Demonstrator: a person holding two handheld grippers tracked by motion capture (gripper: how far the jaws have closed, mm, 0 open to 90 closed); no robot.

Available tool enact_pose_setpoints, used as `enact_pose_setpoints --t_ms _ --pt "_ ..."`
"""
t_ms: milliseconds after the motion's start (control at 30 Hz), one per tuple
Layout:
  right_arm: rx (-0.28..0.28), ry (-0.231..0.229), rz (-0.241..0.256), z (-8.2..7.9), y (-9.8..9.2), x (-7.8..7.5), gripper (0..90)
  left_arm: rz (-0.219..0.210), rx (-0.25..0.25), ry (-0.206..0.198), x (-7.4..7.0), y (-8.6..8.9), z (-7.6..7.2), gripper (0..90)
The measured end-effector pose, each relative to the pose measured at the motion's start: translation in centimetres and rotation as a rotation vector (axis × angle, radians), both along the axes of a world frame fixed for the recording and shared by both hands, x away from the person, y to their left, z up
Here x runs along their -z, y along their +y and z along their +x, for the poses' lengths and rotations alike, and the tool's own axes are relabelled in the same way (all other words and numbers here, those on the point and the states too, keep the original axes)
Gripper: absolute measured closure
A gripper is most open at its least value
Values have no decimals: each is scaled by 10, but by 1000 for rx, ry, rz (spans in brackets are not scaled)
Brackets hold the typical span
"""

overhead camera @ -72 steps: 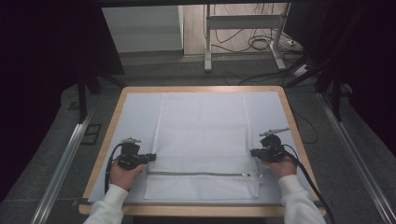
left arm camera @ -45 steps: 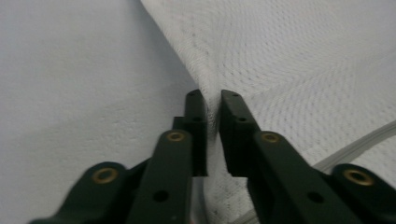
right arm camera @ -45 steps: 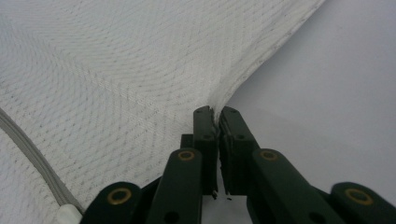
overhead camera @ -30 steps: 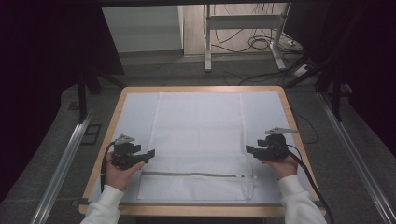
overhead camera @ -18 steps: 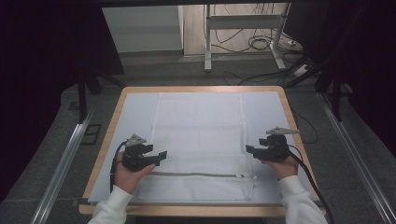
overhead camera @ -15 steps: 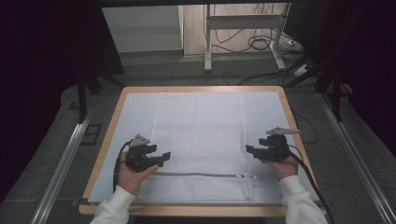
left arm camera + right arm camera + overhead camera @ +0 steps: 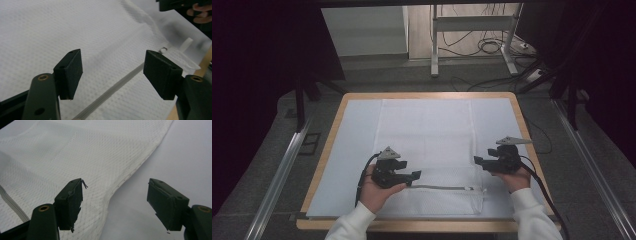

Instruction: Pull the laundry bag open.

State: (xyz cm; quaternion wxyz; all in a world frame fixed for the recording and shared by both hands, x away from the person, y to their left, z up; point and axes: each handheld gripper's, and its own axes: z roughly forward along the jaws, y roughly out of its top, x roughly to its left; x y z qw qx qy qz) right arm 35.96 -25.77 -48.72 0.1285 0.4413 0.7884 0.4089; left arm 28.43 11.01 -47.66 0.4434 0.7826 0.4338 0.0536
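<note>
A white mesh laundry bag (image 7: 427,150) lies flat on my counter (image 7: 337,145), its long axis running away from me toward the far edge, its zippered mouth at the end nearest me. The grey zipper (image 7: 439,187) crosses that near end from side to side, with its small pull (image 7: 468,188) at the bag's right. The bag looks light, limp and thin, a soft net that will likely sag and crumple wherever I lift it, so I judge the stiffer zipper tape and the sewn side hem the best places to pinch. My left gripper (image 7: 412,176) hovers just above the left end of the zipper, jaws apart and empty, the zipper line running between them. My right gripper (image 7: 478,161) hovers at the bag's right hem (image 7: 140,167), near the pull, jaws also wide apart and holding nothing, the hem passing beneath them.
</note>
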Motion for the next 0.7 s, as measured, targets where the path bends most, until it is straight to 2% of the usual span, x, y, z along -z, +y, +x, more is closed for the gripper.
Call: enact_pose_setpoints --t_ms 433,700 --pt "8 -3 -7 1 0 0 283 -16 53 24 0 -20 -2 322" --pt "11 -7 -9 0 0 0 284 -1 104 34 1 -42 -5 322"
